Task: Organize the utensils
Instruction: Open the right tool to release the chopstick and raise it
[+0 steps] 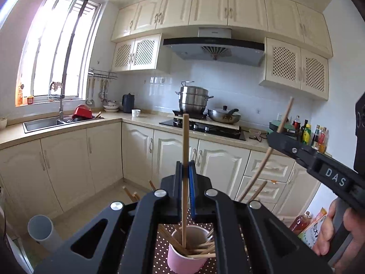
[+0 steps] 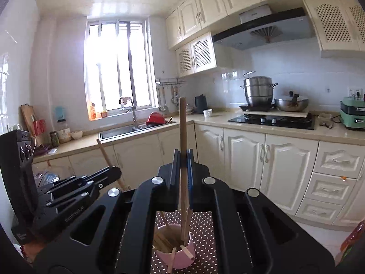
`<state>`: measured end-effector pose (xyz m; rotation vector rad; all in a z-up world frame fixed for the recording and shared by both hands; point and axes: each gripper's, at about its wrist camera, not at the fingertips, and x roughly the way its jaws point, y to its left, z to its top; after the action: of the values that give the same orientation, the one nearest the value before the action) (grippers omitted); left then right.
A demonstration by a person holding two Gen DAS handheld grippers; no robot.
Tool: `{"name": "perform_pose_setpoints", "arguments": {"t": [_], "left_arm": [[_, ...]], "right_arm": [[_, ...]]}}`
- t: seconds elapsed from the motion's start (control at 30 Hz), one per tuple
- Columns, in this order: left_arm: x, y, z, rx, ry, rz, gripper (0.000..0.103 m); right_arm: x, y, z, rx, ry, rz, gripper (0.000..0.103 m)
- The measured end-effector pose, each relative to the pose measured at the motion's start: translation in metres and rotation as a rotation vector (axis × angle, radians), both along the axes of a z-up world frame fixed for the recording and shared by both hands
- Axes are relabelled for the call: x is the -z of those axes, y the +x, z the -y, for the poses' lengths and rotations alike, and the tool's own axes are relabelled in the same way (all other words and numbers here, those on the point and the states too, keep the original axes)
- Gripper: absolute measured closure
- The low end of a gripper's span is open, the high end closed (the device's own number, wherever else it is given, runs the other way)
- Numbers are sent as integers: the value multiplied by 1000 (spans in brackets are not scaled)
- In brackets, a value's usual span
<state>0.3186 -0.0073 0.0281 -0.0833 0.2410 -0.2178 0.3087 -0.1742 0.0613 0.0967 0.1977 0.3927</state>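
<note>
A: Left wrist view first, left to right. What room is this?

B: A kitchen. A barred window (image 1: 57,45) sits at the left above a steel sink (image 1: 45,123) with a red bowl (image 1: 82,111) in it. Cream cabinets (image 1: 205,6) run along the wall above a beige counter (image 1: 127,118). A range hood (image 1: 214,48) hangs over the black hob (image 1: 205,129), where a steel steamer pot (image 1: 194,98) and a wok (image 1: 224,115) stand. Bottles (image 1: 314,134) cluster at the counter's right end.

A: And the surface nearest the camera?

B: A brown cloth with white dots (image 1: 146,251). A pink cup (image 1: 189,251) stands on it, with several wooden chopsticks leaning inside.

A: What is the left gripper (image 1: 187,171) doing?

B: Its jaws are pinched narrow on one chopstick (image 1: 186,137), held upright, its lower end reaching down into the cup.

A: Anything at the right edge?

B: The right gripper (image 1: 273,137) enters there, a hand (image 1: 333,228) on its handle, clamping a second chopstick (image 1: 282,123) that tilts.

A: Right wrist view?

B: The left gripper (image 2: 114,171) is at the left edge. In the middle the right gripper (image 2: 183,157) is closed tight on its chopstick (image 2: 182,123), directly above the pink cup (image 2: 180,255) on the dotted cloth (image 2: 203,228). Window (image 2: 118,68), sink (image 2: 118,132), then hob (image 2: 273,121) follow rightward, with a green appliance (image 2: 352,114) on the counter's far right.
</note>
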Motion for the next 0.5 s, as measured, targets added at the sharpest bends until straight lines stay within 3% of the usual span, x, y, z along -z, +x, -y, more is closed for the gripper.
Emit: {"name": "perform_pose_setpoints", "arguments": {"t": [0.3, 0.5], "left_arm": [[32, 5, 6, 56, 32, -26, 97], [48, 11, 12, 65, 65, -61, 96]], "right_arm": [[26, 13, -10, -21, -68, -67, 97], [30, 12, -12, -15, -89, -56, 97]]}}
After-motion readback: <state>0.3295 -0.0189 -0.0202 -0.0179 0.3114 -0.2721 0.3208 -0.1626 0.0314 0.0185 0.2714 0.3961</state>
